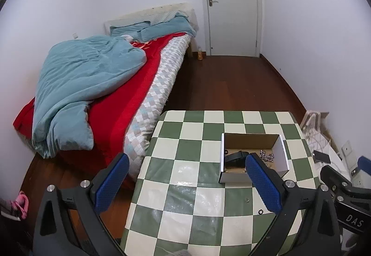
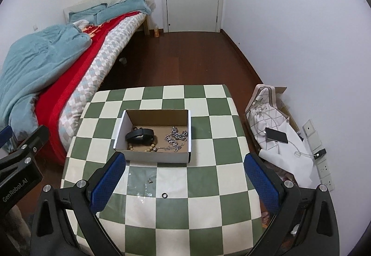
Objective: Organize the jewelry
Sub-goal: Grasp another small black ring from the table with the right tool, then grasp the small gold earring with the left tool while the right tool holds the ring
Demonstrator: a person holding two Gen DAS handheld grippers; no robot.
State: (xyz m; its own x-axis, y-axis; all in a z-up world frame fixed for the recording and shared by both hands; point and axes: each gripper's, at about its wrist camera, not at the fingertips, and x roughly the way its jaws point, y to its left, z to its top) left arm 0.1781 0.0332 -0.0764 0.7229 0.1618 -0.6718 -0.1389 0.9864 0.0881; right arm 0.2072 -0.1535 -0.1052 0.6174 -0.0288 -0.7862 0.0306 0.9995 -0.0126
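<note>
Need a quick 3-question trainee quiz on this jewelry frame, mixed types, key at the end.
1. True or false: the small black ring lies inside the open white cardboard box.
2. Which is in the box: A) black wristband B) red comb C) glass jar?
3. Fill in: the silver chain lies to the ___ of the wristband in the right wrist view.

Key: 1 false, it lies on the green-and-cream checkered tabletop; 2 A; 3 right.

Checkered table (image 2: 208, 221) bearing box (image 2: 153, 156), ring (image 2: 164, 195)
</note>
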